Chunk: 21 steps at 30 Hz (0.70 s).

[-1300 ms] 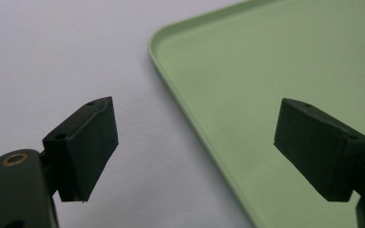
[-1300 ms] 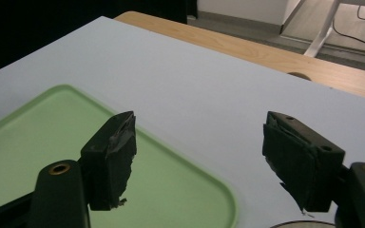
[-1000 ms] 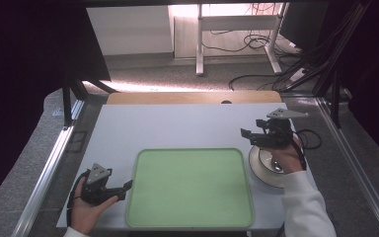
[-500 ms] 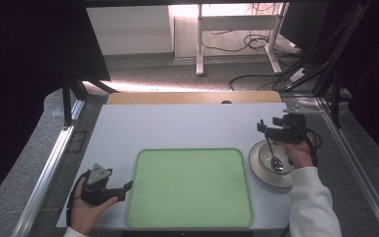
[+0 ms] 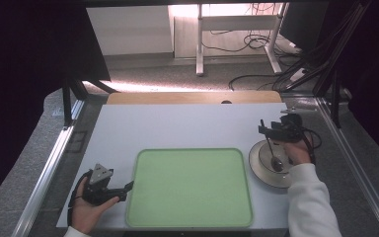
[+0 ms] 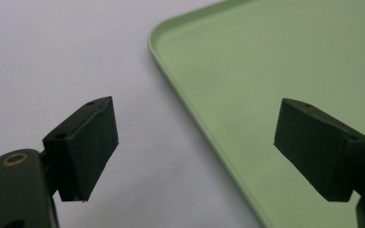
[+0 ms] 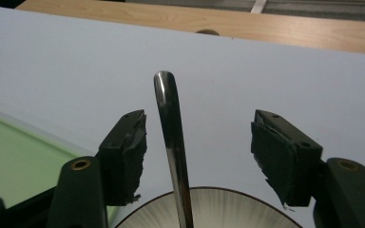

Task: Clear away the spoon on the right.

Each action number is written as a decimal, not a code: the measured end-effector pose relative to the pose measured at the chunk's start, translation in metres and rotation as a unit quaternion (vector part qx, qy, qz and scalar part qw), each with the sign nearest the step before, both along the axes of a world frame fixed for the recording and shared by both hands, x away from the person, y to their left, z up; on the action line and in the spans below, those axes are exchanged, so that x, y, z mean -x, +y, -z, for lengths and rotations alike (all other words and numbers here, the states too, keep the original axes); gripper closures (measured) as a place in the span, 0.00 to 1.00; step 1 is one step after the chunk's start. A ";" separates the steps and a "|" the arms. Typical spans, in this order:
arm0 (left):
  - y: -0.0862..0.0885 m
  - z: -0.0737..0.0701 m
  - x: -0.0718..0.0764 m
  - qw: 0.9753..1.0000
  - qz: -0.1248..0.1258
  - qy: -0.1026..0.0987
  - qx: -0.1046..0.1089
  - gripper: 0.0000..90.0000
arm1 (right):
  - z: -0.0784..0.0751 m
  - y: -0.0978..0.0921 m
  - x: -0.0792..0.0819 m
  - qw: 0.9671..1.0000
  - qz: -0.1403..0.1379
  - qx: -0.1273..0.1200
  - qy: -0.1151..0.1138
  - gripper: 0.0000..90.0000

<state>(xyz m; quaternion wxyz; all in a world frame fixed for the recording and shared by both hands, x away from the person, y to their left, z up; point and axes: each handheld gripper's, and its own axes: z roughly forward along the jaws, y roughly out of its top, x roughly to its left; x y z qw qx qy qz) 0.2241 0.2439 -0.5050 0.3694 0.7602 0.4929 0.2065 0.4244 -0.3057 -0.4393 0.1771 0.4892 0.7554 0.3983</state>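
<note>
Two claws, one tray, one plate and one spoon make up the count. The spoon [image 7: 173, 142] is slim polished metal with a rounded handle tip; in the right gripper view its handle stands between the jaws of the right claw [image 7: 199, 154], nearer the left jaw, and whether that jaw touches it cannot be told, while the far jaw stands well apart, so the claw is spread wide and grips nothing. In the high view the spoon [image 5: 274, 157] has its bowl resting in the plate [image 5: 261, 170], a round pale dish with a dark rim and fine ribbing radiating from the centre, set just beside the right edge of the tray [image 5: 190, 190]. The tray is a light green, smooth-looking rectangle with rounded corners and a low raised rim (nothing lies on it). The left claw [image 6: 195, 147] hovers wide apart astride the tray's edge near a corner, one jaw over the table and one over the tray, holding nothing. The table [image 5: 177, 128] is matte white with a wooden strip at the far edge; beyond lie a grey floor, loose black cables and white furniture legs.
</note>
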 end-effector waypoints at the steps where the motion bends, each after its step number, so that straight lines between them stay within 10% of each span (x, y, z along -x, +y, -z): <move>1: 0.001 0.000 0.000 1.000 -0.001 -0.001 0.003 0.16 | 0.001 0.000 -0.001 1.000 0.000 0.001 0.004 0.45; 14: 0.001 0.002 -0.001 1.000 0.002 0.003 -0.001 0.16 | 0.013 -0.001 -0.004 0.999 -0.012 0.017 0.042 0.89; 21: 0.007 0.000 0.002 1.000 -0.006 0.000 0.003 0.16 | 0.008 -0.004 -0.003 0.999 -0.014 0.007 0.034 0.93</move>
